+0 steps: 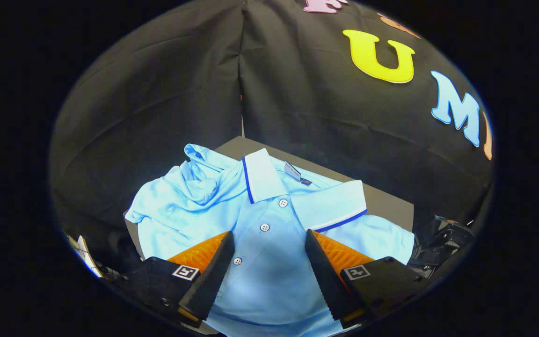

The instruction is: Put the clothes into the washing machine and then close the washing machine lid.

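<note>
So the tool (267,238) is spread wide with nothing in it, fingers either side of the button placket of the light blue polo shirt (269,220). The shirt lies crumpled on the dark table (386,199), collar just beyond the fingers, one sleeve bunched off to the side. I'd say the step here is the pickup. Best bet: drop straight down, pinch a thick fold near the buttons so both layers come up, then lift without dragging.

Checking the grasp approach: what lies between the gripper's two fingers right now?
In the gripper view, the open gripper has the light blue polo shirt between its fingers: the buttoned placket, with its collar just beyond them.
</note>
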`<act>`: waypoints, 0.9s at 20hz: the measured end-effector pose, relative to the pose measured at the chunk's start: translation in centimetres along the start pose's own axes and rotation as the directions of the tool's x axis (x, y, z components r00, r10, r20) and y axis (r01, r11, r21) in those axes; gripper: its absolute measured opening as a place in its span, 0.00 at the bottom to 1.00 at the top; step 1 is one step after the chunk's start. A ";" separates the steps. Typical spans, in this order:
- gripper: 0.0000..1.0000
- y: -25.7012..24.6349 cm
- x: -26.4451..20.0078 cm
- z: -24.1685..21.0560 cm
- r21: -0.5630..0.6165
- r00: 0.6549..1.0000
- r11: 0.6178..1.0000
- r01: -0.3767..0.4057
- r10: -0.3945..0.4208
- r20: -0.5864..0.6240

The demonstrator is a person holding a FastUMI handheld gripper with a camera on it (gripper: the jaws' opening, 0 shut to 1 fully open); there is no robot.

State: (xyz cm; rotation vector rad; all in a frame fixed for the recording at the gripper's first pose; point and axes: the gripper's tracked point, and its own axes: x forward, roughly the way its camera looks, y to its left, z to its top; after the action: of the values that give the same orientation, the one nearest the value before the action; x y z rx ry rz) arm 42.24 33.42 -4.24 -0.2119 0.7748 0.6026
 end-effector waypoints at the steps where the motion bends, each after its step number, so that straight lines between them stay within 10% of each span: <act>1: 0.96 0.0 0.2 0.0 -0.007 1.000 1.000 0.006 -0.006 -0.002; 13: 0.02 0.0 0.6 0.5 -0.035 0.997 0.999 -0.003 0.006 0.071; 18: 0.02 0.4 -2.3 2.7 0.028 0.981 0.999 -0.039 0.033 0.193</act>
State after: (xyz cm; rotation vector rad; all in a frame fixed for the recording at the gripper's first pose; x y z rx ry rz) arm 42.29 33.76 -0.68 -0.1084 0.6015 0.6352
